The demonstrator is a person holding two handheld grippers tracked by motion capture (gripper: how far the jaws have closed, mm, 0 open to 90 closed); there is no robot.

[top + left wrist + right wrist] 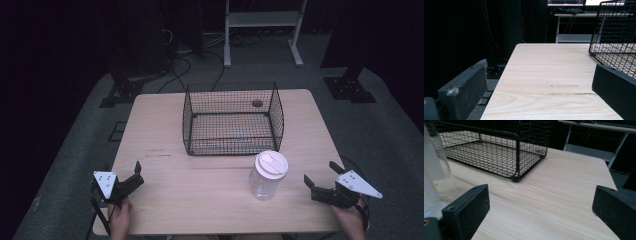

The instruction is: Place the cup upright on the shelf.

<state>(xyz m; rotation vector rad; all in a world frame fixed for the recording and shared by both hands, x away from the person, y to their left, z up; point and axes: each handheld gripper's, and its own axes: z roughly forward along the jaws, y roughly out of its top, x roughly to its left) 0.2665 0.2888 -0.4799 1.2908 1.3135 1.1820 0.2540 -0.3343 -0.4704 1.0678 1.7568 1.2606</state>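
Observation:
A clear plastic jar point(267, 176) with a white lid stands upright on the wooden table point(165, 130), in front of a black wire basket point(233, 118). My left gripper point(136, 174) rests open at the table's front left corner, with nothing between its jaws. My right gripper point(321, 174) is open at the front right, a short way right of the jar and apart from it. In the right gripper view the jar point(435, 170) stands at the far left, beside the left jaw, and the basket point(496, 150) lies beyond. The left gripper view has the basket point(616, 40) at the right.
The table's left edge point(504, 72) drops to a dark floor. A white metal shelf frame point(262, 30) and black stand bases point(350, 87) sit behind the table, with cables on the floor. A small dark disc point(257, 103) lies on the table behind the basket.

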